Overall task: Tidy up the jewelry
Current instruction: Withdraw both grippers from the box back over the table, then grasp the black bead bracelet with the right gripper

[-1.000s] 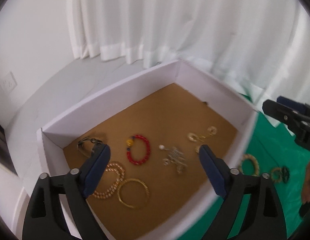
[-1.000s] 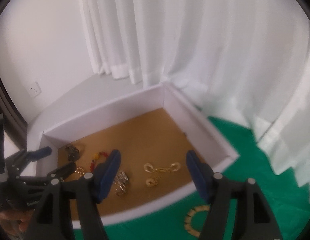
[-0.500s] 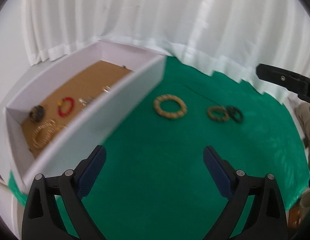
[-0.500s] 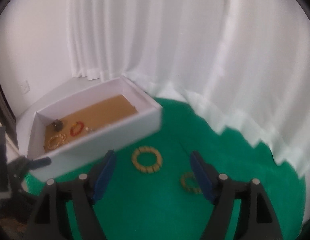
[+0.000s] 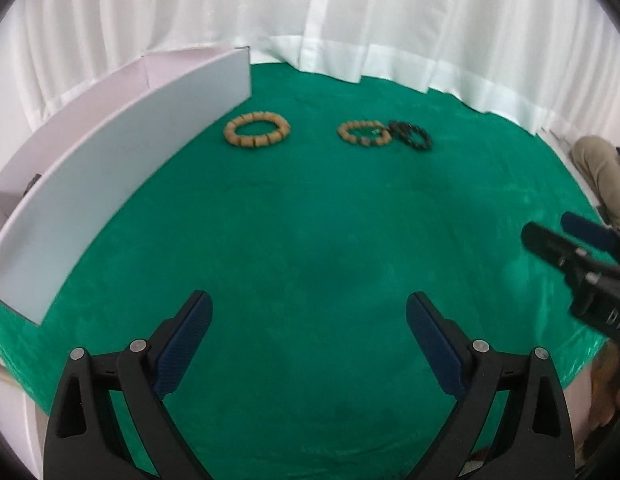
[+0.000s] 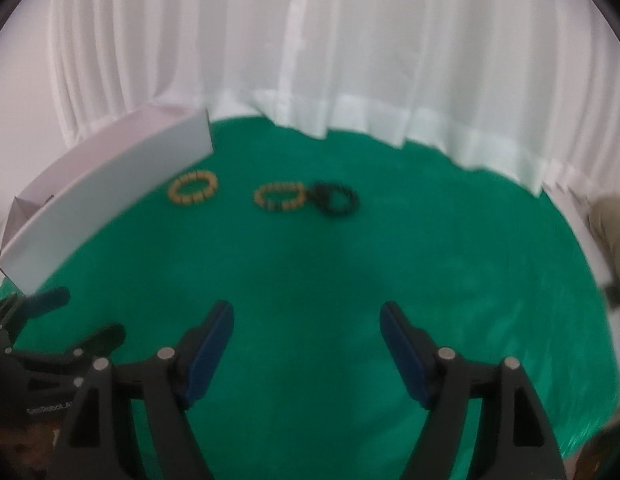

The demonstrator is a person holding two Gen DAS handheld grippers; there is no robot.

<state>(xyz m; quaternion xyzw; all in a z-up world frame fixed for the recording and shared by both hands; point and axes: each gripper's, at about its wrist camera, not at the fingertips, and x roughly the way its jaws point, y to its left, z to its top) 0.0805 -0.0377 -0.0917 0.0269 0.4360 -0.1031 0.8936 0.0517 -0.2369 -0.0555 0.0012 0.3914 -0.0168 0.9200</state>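
Observation:
Three bead bracelets lie on the green cloth (image 5: 310,220): a tan one (image 5: 257,128) nearest the white box (image 5: 122,148), a smaller tan one (image 5: 364,133), and a black one (image 5: 412,134) touching it. They also show in the right wrist view: the tan bracelet (image 6: 193,187), the smaller tan one (image 6: 280,197), the black one (image 6: 337,198). My left gripper (image 5: 309,320) is open and empty, well short of the bracelets. My right gripper (image 6: 306,330) is open and empty, also short of them. The box's inside is hidden behind its near wall.
White curtains (image 5: 350,20) hang behind the table. The box (image 6: 110,180) stands along the left side. The right gripper (image 5: 570,248) shows at the right edge of the left wrist view, the left gripper (image 6: 50,320) at the lower left of the right wrist view.
Both grippers have pulled back and swung right, from over the box to low above the green cloth. The box's contents have gone out of sight. Both stay open.

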